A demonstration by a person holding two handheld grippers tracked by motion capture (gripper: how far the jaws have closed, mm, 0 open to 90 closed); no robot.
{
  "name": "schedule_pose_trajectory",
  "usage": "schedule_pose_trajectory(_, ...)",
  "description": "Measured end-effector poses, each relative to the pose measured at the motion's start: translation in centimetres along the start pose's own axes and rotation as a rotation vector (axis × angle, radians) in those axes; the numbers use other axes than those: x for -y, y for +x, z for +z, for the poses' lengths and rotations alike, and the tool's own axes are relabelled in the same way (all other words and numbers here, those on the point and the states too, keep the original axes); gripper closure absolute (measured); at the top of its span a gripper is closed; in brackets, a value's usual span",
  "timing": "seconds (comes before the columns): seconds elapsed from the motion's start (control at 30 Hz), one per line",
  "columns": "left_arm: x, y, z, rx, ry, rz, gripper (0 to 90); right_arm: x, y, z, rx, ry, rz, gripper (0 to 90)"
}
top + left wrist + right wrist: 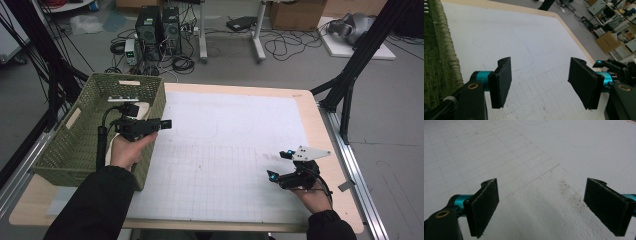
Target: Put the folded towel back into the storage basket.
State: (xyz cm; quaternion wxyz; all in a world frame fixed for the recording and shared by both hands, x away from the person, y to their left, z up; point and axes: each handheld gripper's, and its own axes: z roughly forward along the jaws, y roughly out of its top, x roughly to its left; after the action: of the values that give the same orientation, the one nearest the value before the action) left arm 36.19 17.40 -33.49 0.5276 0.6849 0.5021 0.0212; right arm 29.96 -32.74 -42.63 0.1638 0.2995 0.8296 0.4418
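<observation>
A person's left hand holds my left gripper [162, 124] over the right wall of a green woven basket [75, 145], pointing right across the table. In the left gripper view its jaws [540, 75] stand wide apart with nothing between them, above the white gridded mat [524, 42]. The basket's wall [439, 50] runs along that view's left edge. My right gripper [279, 164] rests low over the mat near the table's front right, open. Its black pads [485, 205] frame bare mat, with a few dark specks [574, 197] on it.
A pale object [142, 107] and a white strip [122, 99] lie in the basket's far end. The wooden table edge [312, 115] borders the mat at right. Beyond the table, computer towers [157, 30], cables and a cardboard box [295, 15] sit on the floor. Black frame legs [350, 75] stand at right.
</observation>
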Motion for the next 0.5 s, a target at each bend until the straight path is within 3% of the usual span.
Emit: schedule_pose_trajectory(0.5, 0.4, -1.9, 1.0, -0.028, -0.022, 0.019, 35.3, -0.1, 0.0, 0.0, 0.0, -0.002, -0.003, 12.1)
